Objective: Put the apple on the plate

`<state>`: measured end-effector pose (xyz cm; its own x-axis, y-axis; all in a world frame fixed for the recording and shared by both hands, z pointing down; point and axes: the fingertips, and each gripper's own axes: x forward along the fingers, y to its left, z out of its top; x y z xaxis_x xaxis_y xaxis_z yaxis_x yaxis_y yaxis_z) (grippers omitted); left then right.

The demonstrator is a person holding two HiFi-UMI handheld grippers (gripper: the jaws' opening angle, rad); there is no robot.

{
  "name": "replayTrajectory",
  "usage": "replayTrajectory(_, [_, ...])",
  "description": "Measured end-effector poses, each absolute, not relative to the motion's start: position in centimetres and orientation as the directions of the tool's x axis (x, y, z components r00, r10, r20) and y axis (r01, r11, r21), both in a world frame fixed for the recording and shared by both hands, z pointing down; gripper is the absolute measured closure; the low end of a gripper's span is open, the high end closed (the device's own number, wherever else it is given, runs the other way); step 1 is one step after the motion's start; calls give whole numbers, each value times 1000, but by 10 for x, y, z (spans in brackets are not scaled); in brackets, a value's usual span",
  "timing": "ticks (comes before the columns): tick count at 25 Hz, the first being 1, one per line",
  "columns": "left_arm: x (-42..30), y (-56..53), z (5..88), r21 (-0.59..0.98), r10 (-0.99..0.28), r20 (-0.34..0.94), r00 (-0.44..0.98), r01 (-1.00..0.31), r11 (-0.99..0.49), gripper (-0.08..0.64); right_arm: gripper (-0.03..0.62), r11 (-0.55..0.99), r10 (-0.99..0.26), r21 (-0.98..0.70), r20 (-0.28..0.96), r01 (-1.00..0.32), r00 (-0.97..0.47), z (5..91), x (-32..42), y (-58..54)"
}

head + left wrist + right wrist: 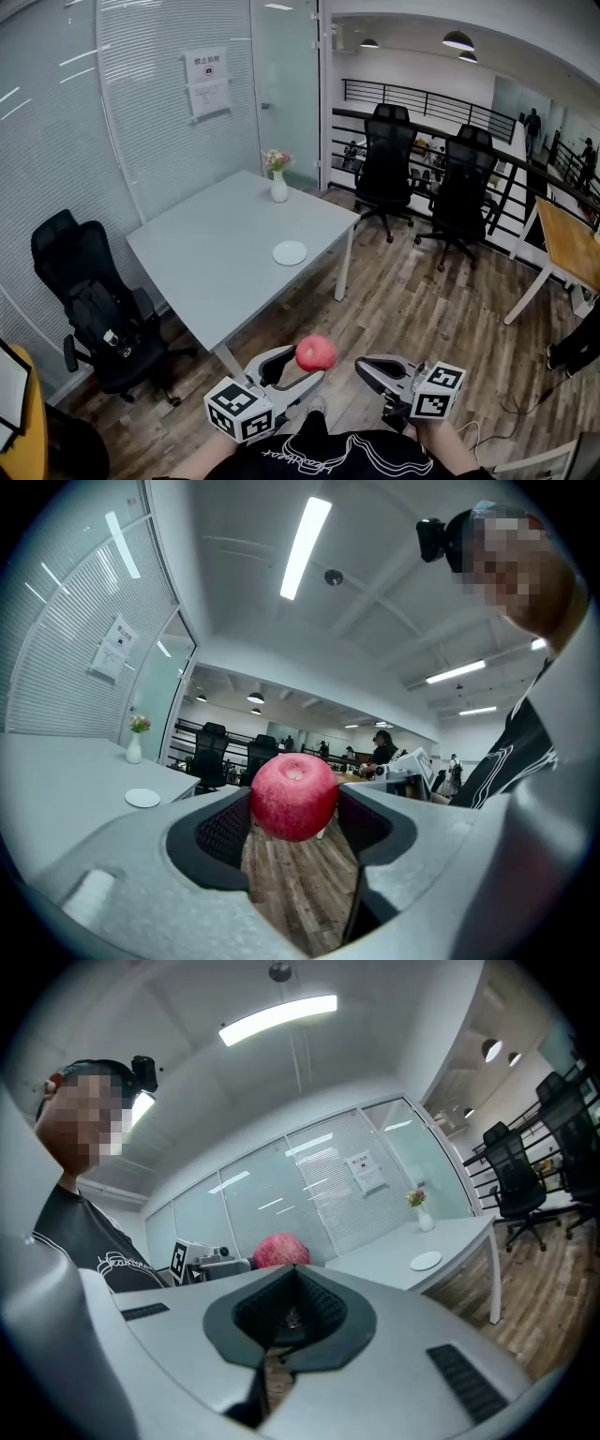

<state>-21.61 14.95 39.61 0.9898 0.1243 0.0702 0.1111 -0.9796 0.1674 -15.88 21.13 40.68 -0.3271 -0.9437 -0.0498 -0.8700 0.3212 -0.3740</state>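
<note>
Above the wood floor, left gripper (307, 364) jaws pinch the apple (316, 352); right gripper (364, 368) jaws pressed together; plate (290, 252) on counter (206, 262).

head view high, looking steeply down over table (216, 253), both gripper views low, tilted upward, sharing apple (293, 796), plate (426, 1260)

The apple (293, 796) is showing red, finely speckled skin with a soft sheen, not properly glossy. The left gripper (307, 364) is looking like smooth matt pale grey plastic, and its pads (223, 832) are showing up black with a bumpy knurled texture, kinda rubbery. Same deal going on with the right gripper (286, 1307). The table (216, 253) is coming across as smooth matt grey, the plate (290, 252) as plain smooth white. The floor (412, 300) is showing wood planks with visible grain and a light sheen. The office chairs (386, 150) are looking like black fabric or mesh, can't tell which.
</note>
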Motion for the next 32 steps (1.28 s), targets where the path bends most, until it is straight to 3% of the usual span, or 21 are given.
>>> replayTrajectory(32, [18,-132,408,249,130,108,986,99,-963,262,583,270,-953,-445,1,-854,-302,412,72,-61])
